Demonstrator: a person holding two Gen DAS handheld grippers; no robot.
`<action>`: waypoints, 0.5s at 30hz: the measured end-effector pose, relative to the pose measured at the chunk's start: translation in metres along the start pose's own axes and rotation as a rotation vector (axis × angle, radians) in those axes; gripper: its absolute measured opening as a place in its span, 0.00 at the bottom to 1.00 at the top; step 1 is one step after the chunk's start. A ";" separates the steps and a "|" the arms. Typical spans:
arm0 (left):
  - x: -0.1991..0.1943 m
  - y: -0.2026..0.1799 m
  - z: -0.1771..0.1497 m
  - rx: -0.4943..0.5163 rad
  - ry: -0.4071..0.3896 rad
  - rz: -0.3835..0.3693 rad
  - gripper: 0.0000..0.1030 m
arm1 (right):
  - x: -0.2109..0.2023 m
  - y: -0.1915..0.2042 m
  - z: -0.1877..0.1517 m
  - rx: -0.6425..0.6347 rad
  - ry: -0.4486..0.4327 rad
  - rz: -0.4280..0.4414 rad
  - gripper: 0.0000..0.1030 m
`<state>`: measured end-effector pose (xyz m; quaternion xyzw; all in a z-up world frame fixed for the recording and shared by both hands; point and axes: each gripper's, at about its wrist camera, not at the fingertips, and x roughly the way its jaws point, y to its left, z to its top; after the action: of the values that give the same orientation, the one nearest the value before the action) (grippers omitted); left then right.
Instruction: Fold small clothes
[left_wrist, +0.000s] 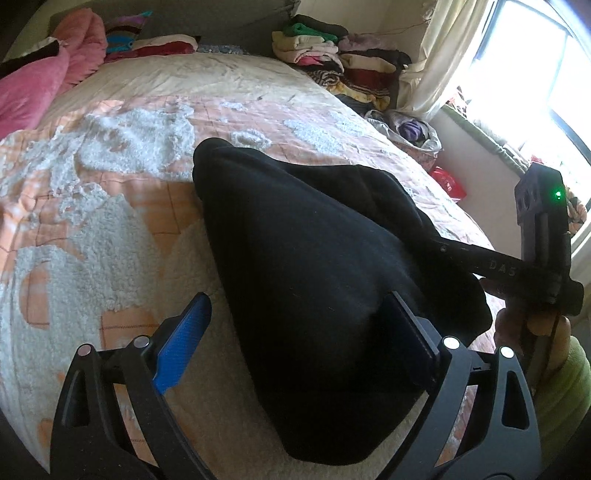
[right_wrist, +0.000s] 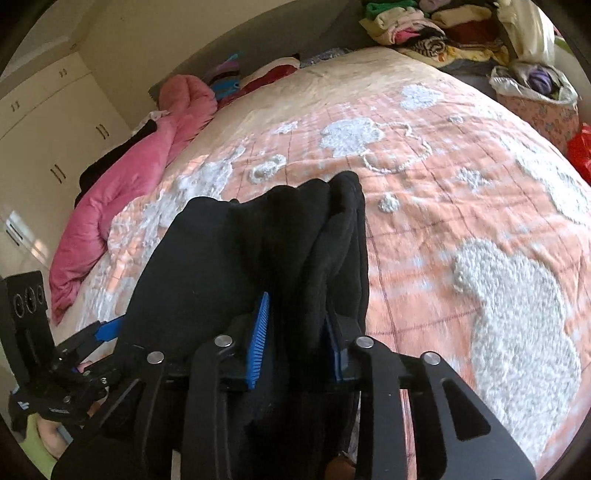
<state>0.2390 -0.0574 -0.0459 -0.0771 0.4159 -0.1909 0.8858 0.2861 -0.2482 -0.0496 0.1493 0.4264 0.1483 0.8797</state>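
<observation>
Mid-fold: the black garment (left_wrist: 314, 258) lies bunched near the bed's (left_wrist: 110, 229) near edge; the right gripper (right_wrist: 297, 350) pinches its bundled edge, the left gripper (left_wrist: 291, 339) gapes wide over it, holding nothing; next, probably clamp left and square the fold.

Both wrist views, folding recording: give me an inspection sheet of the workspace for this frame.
Surface: bedspread, peach with white tufted patches, covering the bed.
Job's things: black garment, bunched, lying on the bedspread.
Clutter: pink quilt along the far edge; clothes pile at the head of the bed; bag of clothes beside the bed.
Grippers: left gripper open, jaws wide apart with the garment between them; right gripper has a fold of the garment between its blue pads.
Cables: nothing seen.
Surroundings: cream wardrobe, curtain, bright window.
</observation>
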 end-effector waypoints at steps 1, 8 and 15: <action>-0.001 0.000 -0.001 -0.002 -0.001 -0.002 0.84 | -0.004 0.000 -0.001 0.004 -0.003 0.001 0.33; -0.008 -0.007 -0.005 0.017 -0.008 -0.009 0.84 | -0.034 0.007 -0.020 0.008 -0.026 0.036 0.51; -0.015 -0.012 -0.010 0.033 -0.007 -0.009 0.85 | -0.044 0.009 -0.038 0.044 -0.036 0.083 0.53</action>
<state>0.2193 -0.0619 -0.0386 -0.0652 0.4092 -0.2014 0.8875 0.2287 -0.2524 -0.0373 0.1891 0.4070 0.1724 0.8768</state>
